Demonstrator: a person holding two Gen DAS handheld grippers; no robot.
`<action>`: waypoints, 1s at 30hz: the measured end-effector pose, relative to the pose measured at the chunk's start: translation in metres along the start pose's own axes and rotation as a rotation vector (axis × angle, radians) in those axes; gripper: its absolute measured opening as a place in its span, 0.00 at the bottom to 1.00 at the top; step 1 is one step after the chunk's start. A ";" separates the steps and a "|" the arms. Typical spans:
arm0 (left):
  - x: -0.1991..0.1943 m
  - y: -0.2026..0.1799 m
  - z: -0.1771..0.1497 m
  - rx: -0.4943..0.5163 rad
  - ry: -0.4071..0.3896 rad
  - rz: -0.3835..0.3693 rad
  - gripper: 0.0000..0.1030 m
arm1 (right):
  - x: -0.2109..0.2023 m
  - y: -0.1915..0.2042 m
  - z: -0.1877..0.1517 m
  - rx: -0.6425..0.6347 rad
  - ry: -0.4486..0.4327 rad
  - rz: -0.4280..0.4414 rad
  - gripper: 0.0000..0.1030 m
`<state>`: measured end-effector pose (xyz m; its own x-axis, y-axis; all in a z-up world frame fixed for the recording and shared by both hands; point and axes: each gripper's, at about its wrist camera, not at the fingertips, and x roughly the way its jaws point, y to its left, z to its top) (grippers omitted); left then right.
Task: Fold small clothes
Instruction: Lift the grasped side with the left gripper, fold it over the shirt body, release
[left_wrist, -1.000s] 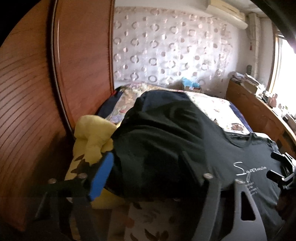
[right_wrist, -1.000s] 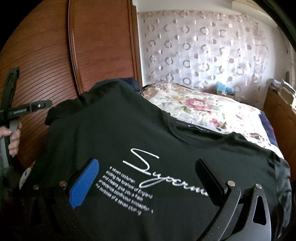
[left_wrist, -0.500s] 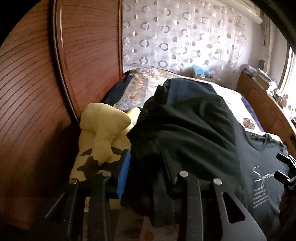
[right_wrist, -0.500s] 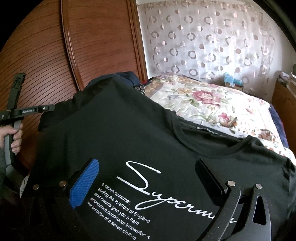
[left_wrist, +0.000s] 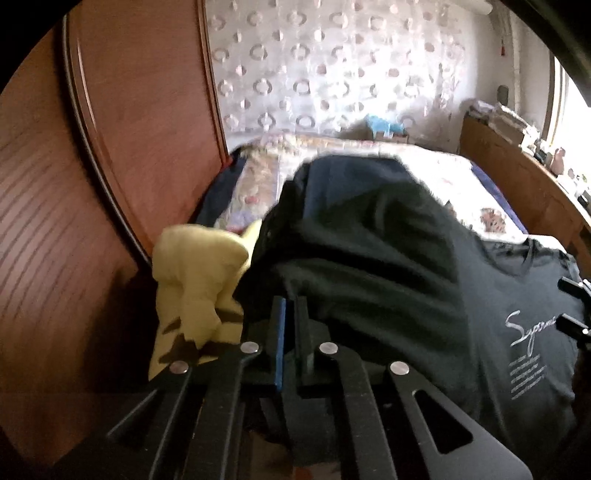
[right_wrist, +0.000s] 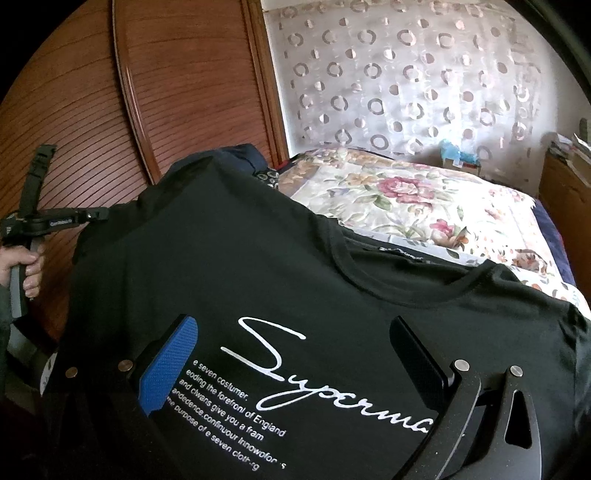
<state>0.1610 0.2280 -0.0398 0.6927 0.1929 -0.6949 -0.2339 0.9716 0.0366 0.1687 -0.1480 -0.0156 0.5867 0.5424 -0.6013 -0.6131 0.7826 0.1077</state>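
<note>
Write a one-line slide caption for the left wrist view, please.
Left gripper shut on the black T-shirt edge, beside a yellow plush toy on the bed.

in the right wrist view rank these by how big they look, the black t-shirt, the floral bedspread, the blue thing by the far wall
1. black t-shirt, though nearness to the camera inflates it
2. floral bedspread
3. blue thing, tiny and farthest, so its true size is unsure
</note>
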 end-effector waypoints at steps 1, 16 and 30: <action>-0.009 -0.002 0.005 -0.001 -0.026 -0.017 0.04 | 0.000 0.001 -0.001 0.003 -0.004 -0.001 1.00; -0.058 -0.112 0.065 0.183 -0.175 -0.250 0.04 | -0.021 -0.003 -0.017 0.065 -0.058 -0.079 1.00; -0.060 -0.096 0.039 0.135 -0.174 -0.248 0.70 | -0.005 0.024 -0.010 0.046 -0.033 -0.048 1.00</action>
<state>0.1690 0.1283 0.0267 0.8259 -0.0427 -0.5623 0.0409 0.9990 -0.0157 0.1459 -0.1353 -0.0181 0.6325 0.5130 -0.5803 -0.5593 0.8208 0.1160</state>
